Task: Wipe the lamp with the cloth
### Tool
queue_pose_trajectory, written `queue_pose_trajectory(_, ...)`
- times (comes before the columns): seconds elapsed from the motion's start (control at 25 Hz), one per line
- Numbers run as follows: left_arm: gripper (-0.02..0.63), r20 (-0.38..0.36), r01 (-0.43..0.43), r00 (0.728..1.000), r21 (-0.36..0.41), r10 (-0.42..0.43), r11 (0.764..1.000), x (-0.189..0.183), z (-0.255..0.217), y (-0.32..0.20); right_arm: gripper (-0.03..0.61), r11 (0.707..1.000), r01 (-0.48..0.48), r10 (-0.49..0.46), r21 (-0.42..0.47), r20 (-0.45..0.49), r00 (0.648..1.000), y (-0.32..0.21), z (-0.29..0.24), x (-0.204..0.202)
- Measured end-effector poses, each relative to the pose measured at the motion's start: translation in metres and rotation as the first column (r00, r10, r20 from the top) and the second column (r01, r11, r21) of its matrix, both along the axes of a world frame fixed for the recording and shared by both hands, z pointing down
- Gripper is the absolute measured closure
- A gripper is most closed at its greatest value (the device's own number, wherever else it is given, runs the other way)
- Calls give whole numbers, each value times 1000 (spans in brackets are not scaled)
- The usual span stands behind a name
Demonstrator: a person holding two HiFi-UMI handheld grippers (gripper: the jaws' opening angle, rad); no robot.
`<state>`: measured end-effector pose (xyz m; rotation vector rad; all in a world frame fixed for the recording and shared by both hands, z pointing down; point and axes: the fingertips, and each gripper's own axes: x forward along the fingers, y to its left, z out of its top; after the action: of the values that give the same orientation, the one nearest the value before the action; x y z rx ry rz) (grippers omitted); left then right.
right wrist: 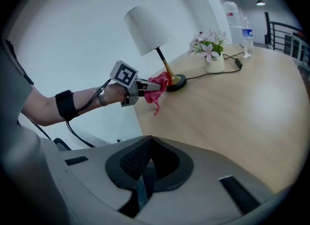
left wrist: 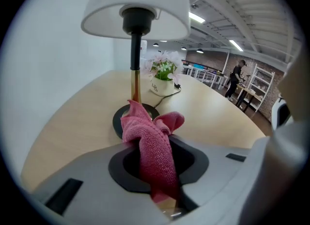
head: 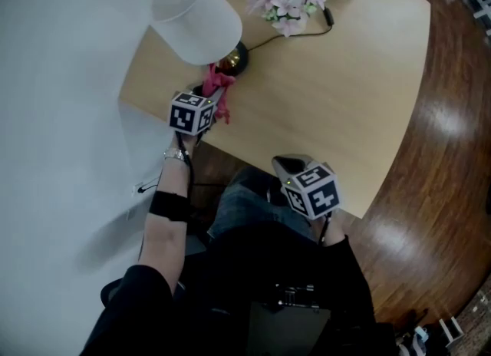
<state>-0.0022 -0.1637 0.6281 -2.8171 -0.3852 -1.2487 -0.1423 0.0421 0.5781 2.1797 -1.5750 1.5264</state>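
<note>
Left claw point(left wrist: 160, 180) is clenched on a pink cloth point(left wrist: 151, 144). Just ahead of it stands the lamp point(left wrist: 135, 69), its stem upright and its base right by the cloth's bunched end. The right claw point(right wrist: 143, 185), clenched shut and empty, hangs well back by the bench point(right wrist: 232, 103) edge, farther from the lamp.

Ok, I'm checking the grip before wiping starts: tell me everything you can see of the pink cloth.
The pink cloth is a small, nubby, towel-like rag, bunched into folds. The left hand-held gripper clamps its middle; one end pokes forward past the jaws, and a tail hangs below. It sits right in front of the lamp's dark base; whether they touch is unclear.
</note>
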Motion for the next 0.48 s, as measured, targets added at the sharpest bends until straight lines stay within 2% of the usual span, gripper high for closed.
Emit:
queue_pose_trajectory(0.12, 523, -36, -15, 999, -2, 15, 1000, -16, -16, 7, 575, 1000, -3, 4, 28, -12, 1000, -4, -3, -1)
queue_pose_trajectory(0.24, 523, -125, -24, 992, 15, 26, 1000, -17, -38, -7, 574, 999, -9, 10, 35, -29, 1000, -17, -8, -1)
queue_pose_trajectory(0.4, 523, -171, -16, 985, 47, 24, 999, 18, -50, -56, 575, 1000, -27, 28, 5, -55, 998, -38, -13, 11)
queue_pose_trajectory(0.48, 523, -175, -52, 983, 57, 61, 997, 41, -53, -74, 575, 999, -40, 39, -18, -56, 998, -52, -13, 17)
